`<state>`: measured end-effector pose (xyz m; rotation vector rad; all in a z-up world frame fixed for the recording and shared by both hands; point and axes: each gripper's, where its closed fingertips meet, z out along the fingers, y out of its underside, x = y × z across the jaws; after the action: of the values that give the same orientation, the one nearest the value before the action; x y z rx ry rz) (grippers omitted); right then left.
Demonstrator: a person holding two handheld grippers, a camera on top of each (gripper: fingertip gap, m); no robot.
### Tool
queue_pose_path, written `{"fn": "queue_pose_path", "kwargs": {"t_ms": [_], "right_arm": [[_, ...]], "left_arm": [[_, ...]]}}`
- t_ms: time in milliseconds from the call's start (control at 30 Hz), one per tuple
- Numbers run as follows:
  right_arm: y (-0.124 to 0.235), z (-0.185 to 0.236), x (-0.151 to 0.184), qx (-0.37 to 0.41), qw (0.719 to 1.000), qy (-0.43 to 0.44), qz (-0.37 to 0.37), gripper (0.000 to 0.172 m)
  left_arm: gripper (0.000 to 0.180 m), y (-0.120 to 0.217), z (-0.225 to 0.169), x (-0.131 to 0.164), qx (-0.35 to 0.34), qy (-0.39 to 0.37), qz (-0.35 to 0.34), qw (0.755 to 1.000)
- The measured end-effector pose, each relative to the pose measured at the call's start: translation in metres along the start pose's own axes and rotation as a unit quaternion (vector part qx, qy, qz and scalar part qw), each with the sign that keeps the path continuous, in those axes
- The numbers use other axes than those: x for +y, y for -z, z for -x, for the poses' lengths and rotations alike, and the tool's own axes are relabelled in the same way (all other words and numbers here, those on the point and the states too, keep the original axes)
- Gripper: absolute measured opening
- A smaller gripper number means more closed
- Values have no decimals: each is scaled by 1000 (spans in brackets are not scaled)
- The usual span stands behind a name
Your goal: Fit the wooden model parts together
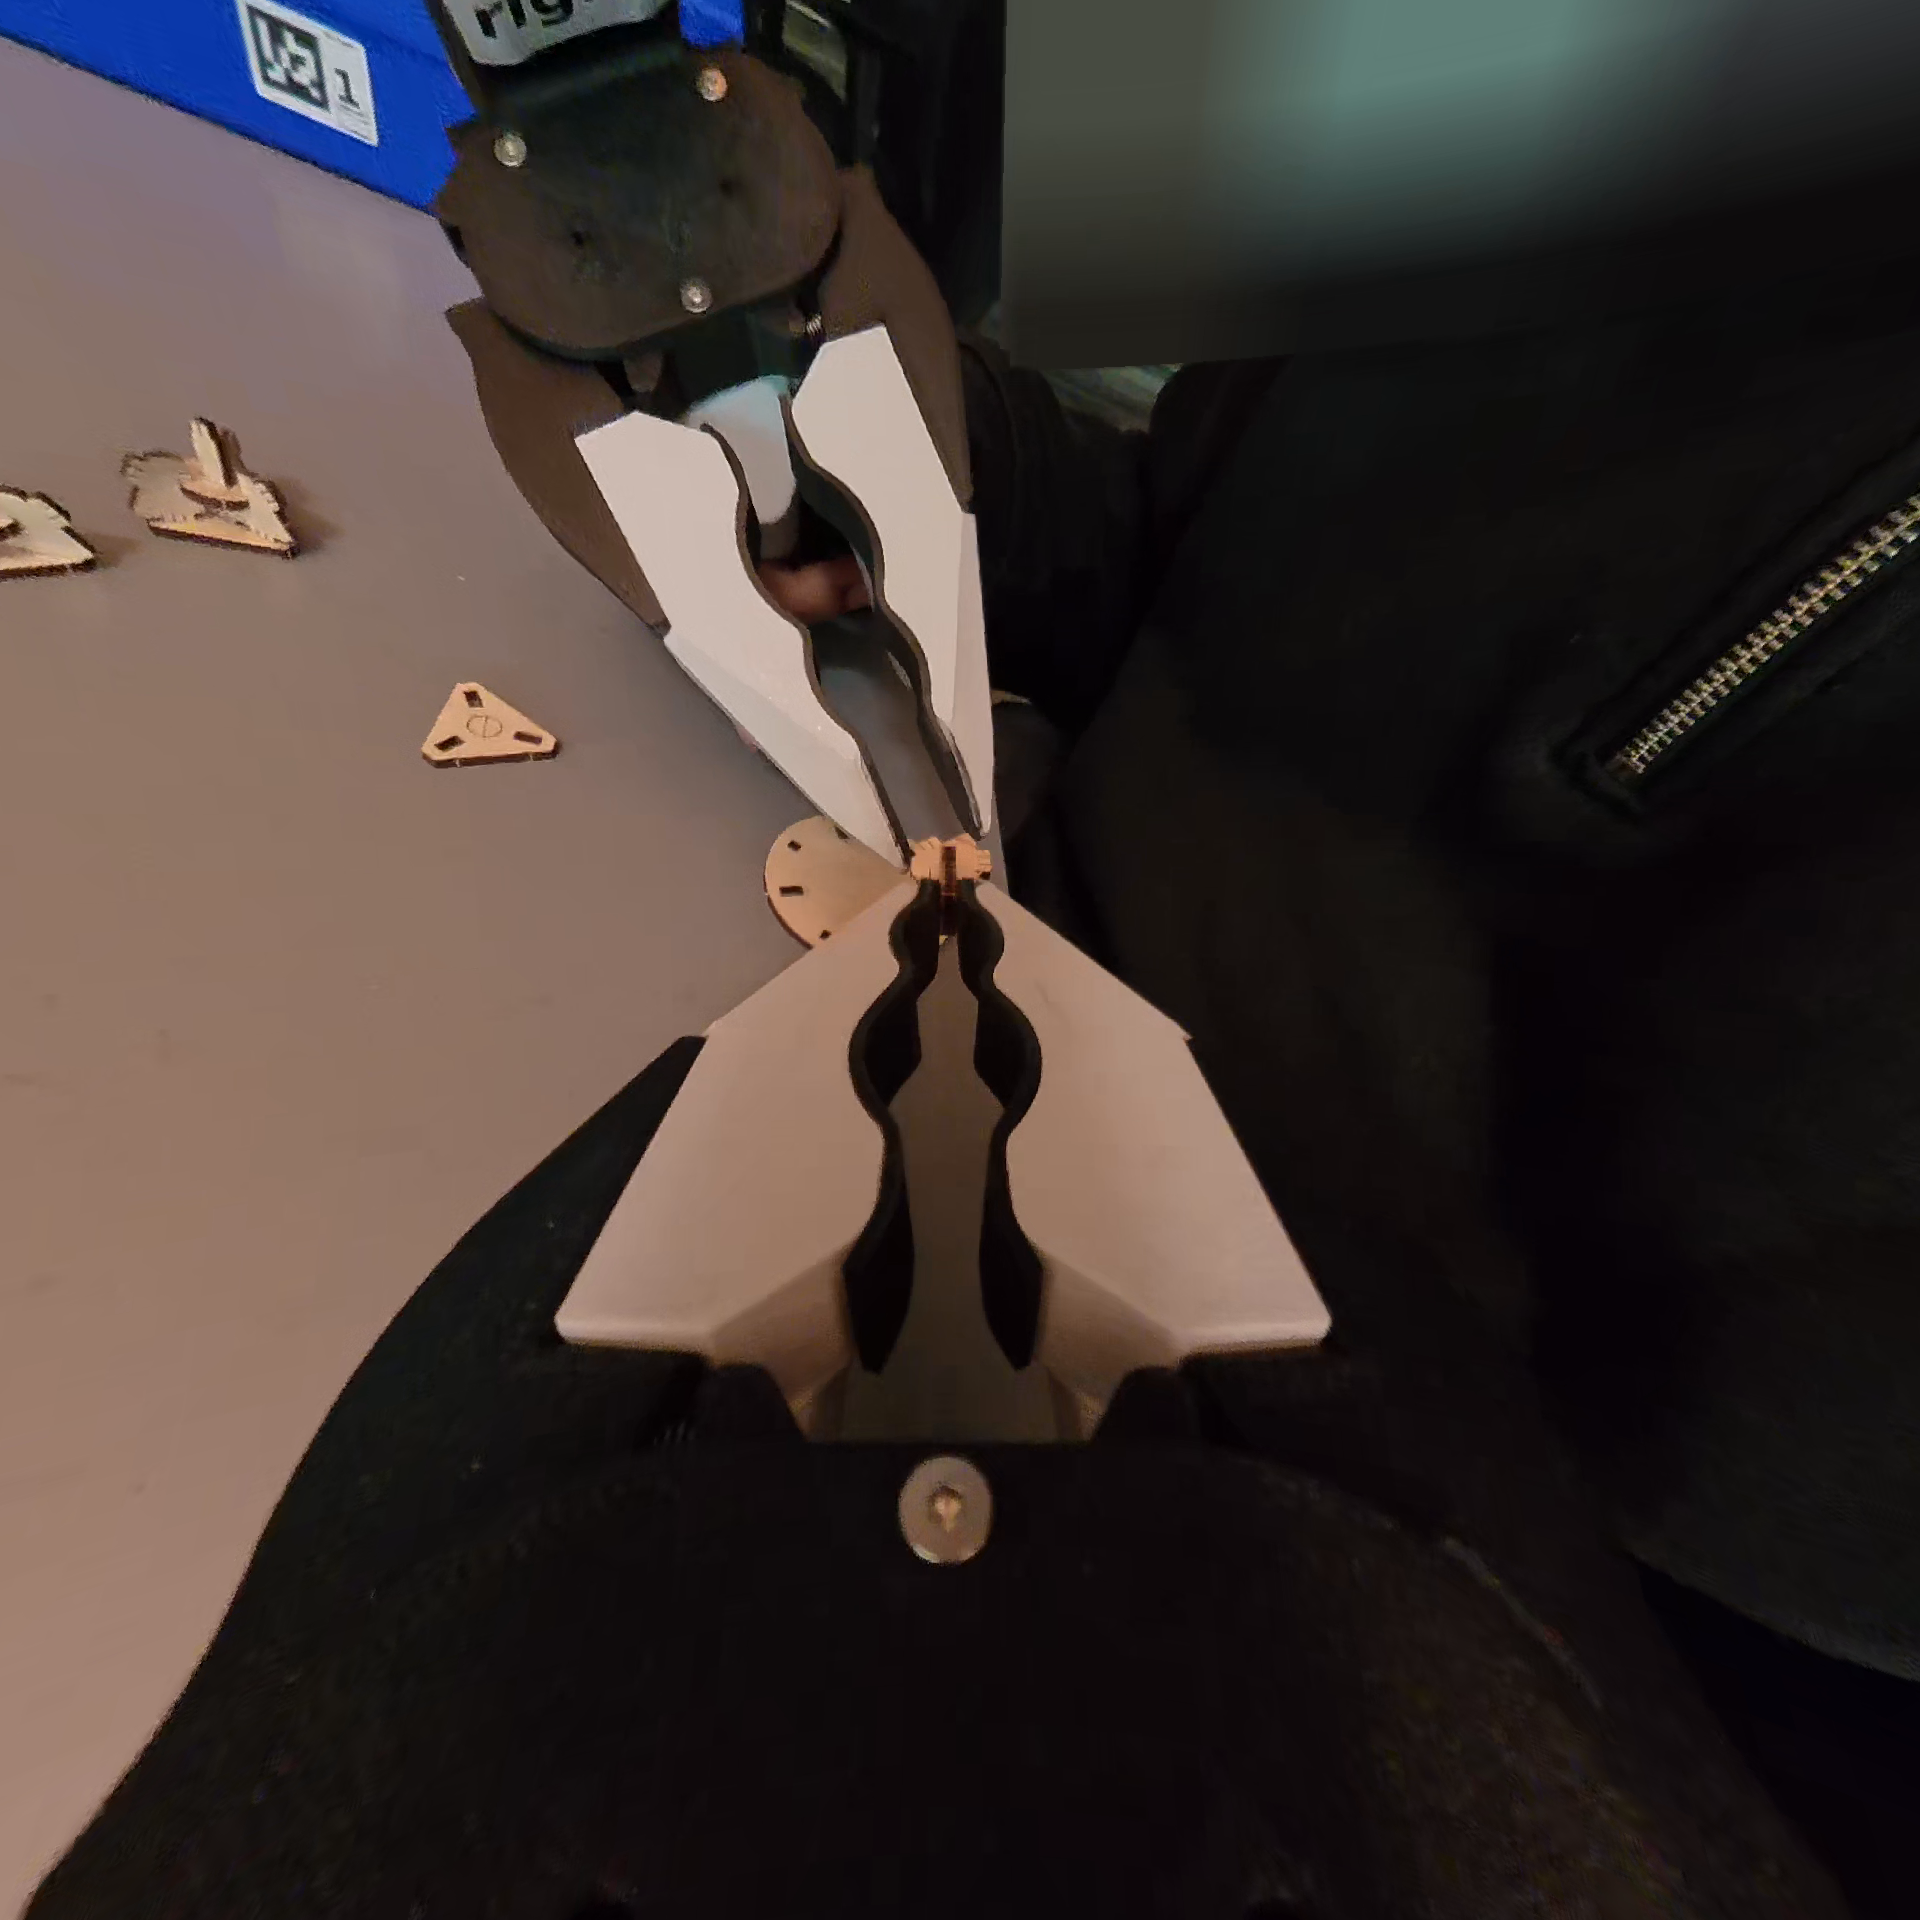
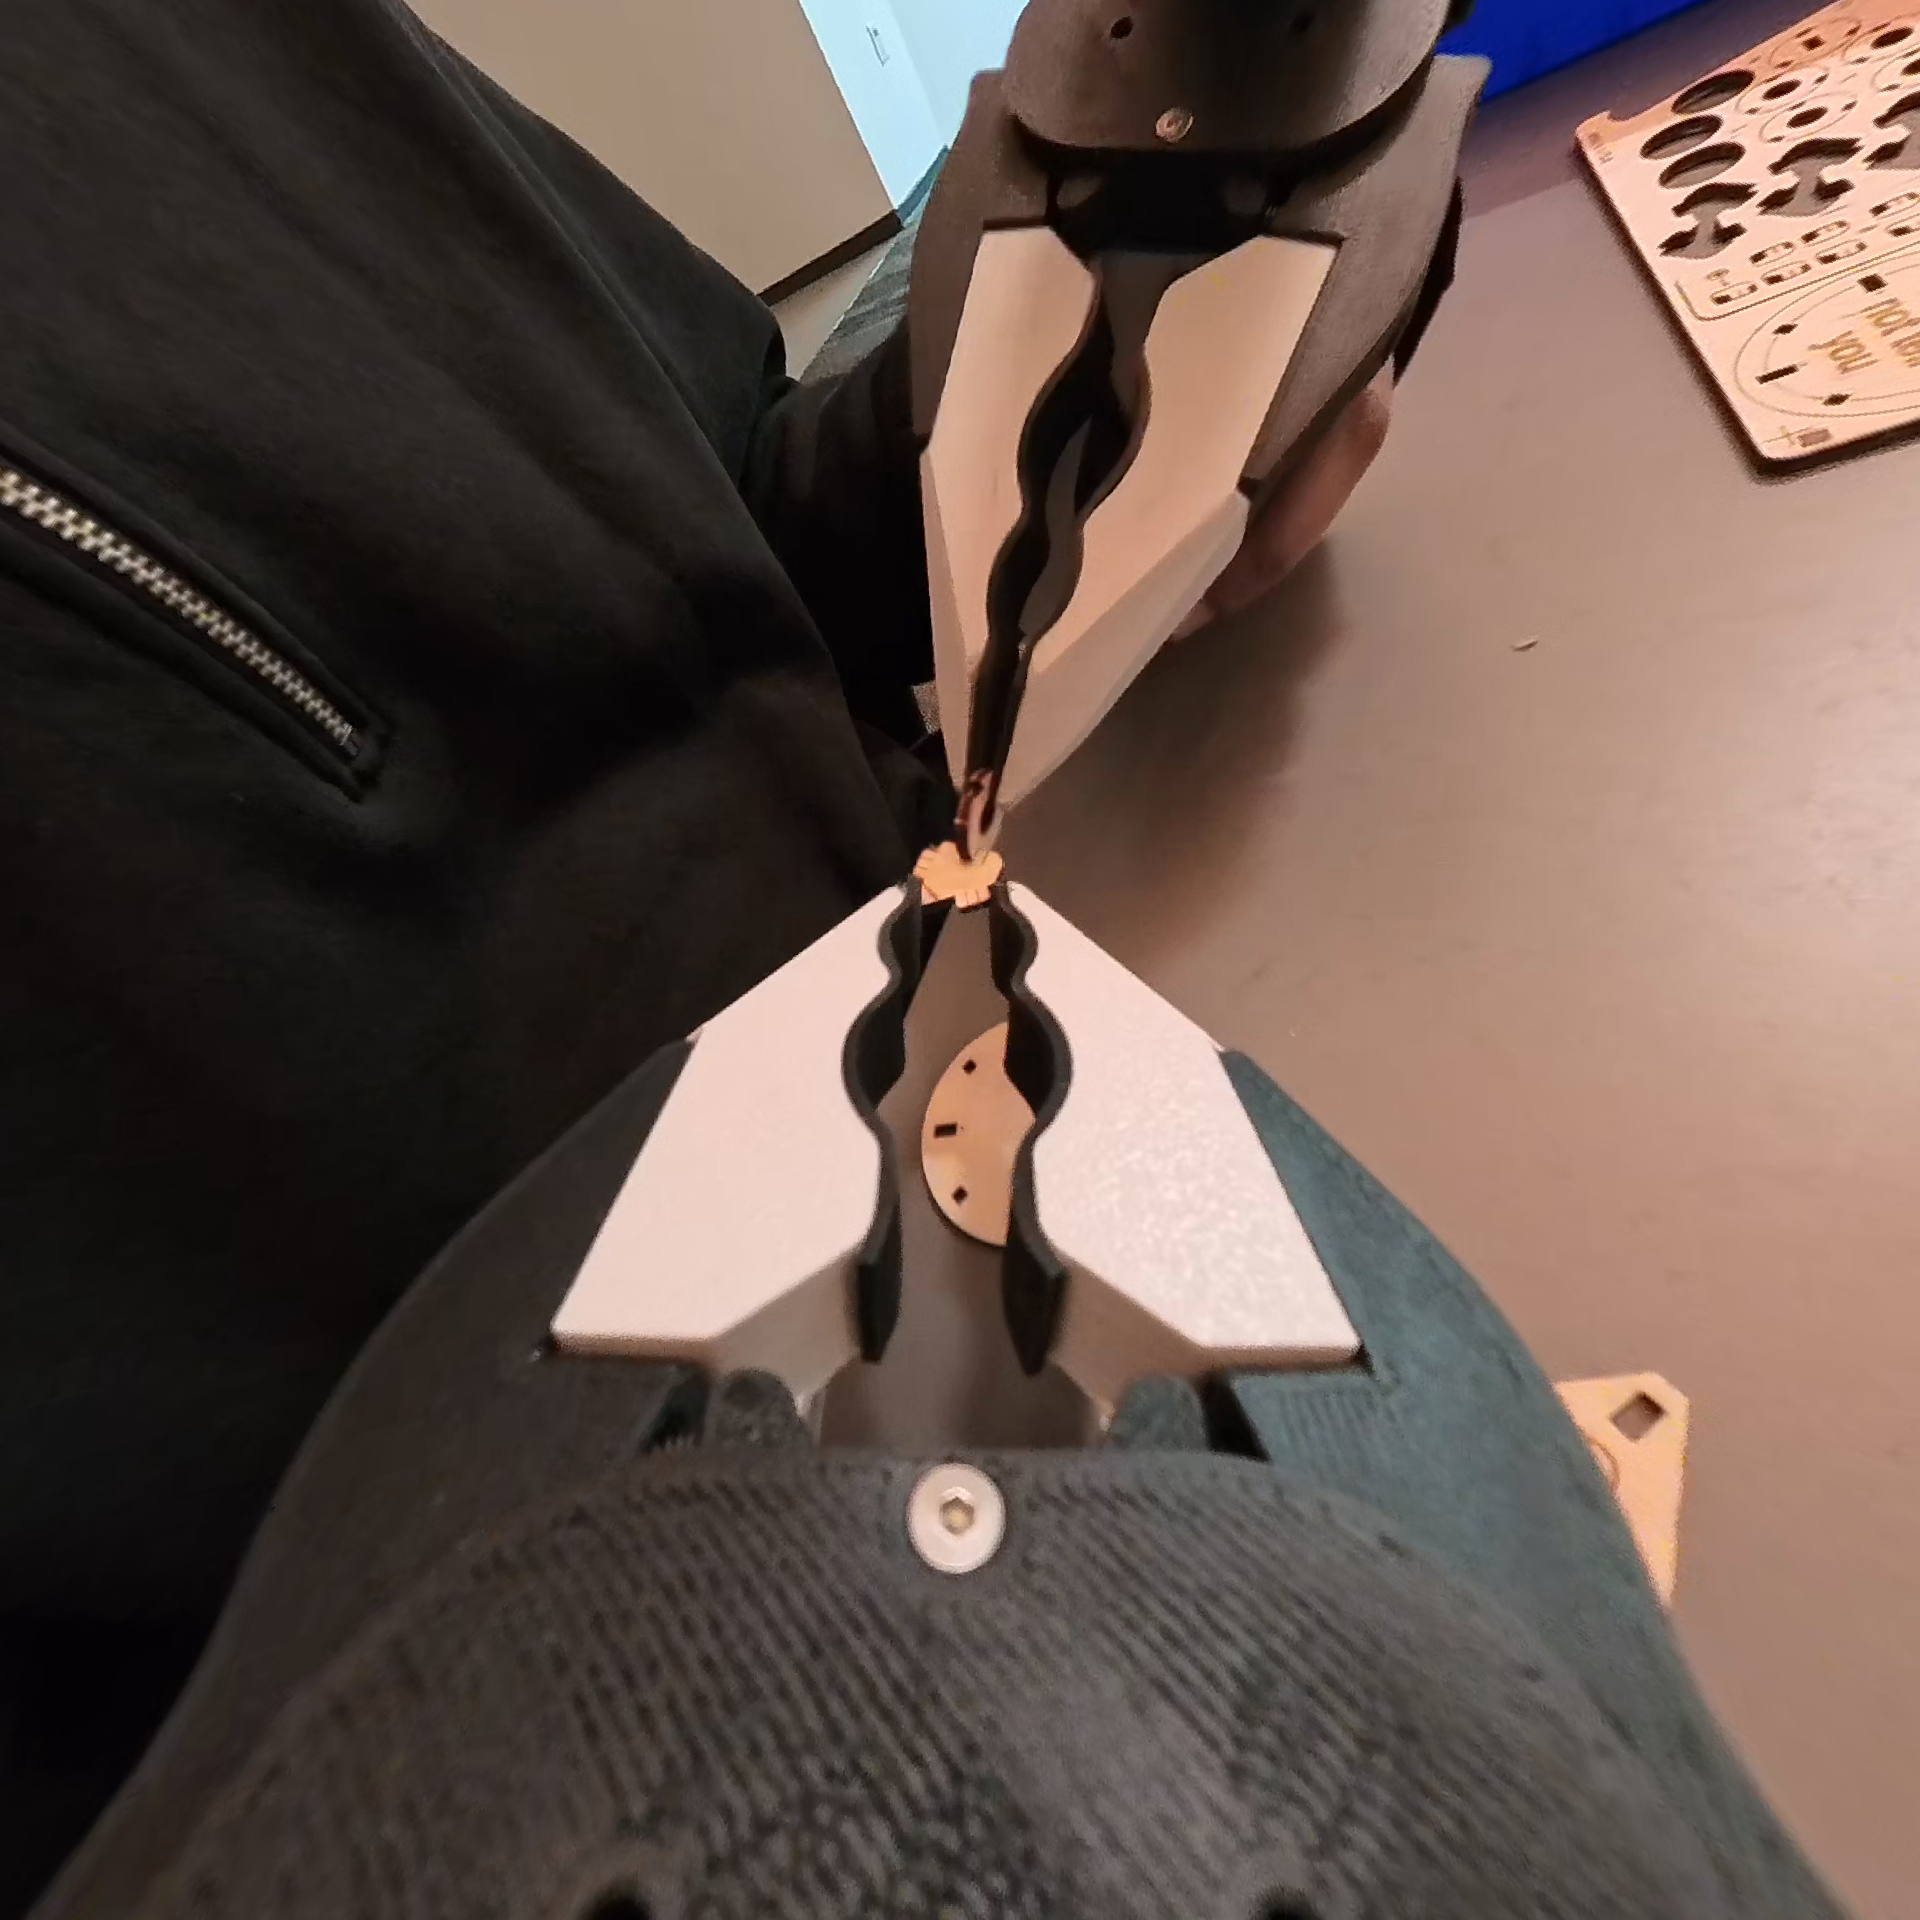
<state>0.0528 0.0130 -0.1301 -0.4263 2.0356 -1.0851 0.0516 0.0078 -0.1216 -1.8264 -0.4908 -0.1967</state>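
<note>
My right gripper (image 2: pixel 958 899) is shut on a small toothed wooden piece (image 2: pixel 961 876), its pads pressing on both sides. It holds the piece in the air at the table's edge. My left gripper (image 1: pixel 943 906) meets it tip to tip and is shut on a thin flat wooden piece (image 1: pixel 945 896) seen edge-on. That thin piece (image 2: pixel 975 808) touches the middle of the toothed piece (image 1: pixel 951 860). In the left wrist view the right gripper (image 1: pixel 935 844) comes down from above. In the right wrist view the left gripper (image 2: pixel 979 805) comes down from above.
A round slotted wooden disc (image 1: pixel 816 883) lies on the grey table (image 1: pixel 312 935) under the tips. A triangular wooden piece (image 1: pixel 488 727) and small wooden assemblies (image 1: pixel 213 499) lie left. A blue box (image 1: pixel 208 83) stands behind. A cut-out wooden sheet (image 2: pixel 1787 260) lies far right. A person's black jacket (image 2: pixel 364 727) is close by. The tips of both grippers are at nearly the same place.
</note>
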Motion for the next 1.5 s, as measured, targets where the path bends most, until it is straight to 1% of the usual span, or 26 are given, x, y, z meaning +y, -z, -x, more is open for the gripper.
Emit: {"fn": "queue_pose_path", "kwargs": {"t_ms": [367,600,700,867,967,1100,1367,1500], "right_arm": [[6,-9,-7,29,999,6,-22,11],[6,-12,-6,39,999,7,-19,11],[6,-13,-7,42,999,8,-22,11],[9,-16,-10,50,998,7,-32,11],[11,-17,-13,57,998,10,-39,12],[14,-16,-18,59,997,18,-53,11],[16,-14,-25,55,995,21,-75,11],[16,-15,-25,57,995,19,-76,12]], "left_arm": [[1,5,11,-6,-27,17,-27,999],[17,8,17,-9,-40,32,-41,998],[20,9,17,-10,-37,36,-46,998],[29,5,15,-8,-28,45,-36,998],[27,5,16,-8,-32,44,-37,998],[21,8,17,-12,-29,52,-54,997],[33,4,17,-16,-29,50,-64,996],[30,5,15,-21,-29,40,-80,996]]}}
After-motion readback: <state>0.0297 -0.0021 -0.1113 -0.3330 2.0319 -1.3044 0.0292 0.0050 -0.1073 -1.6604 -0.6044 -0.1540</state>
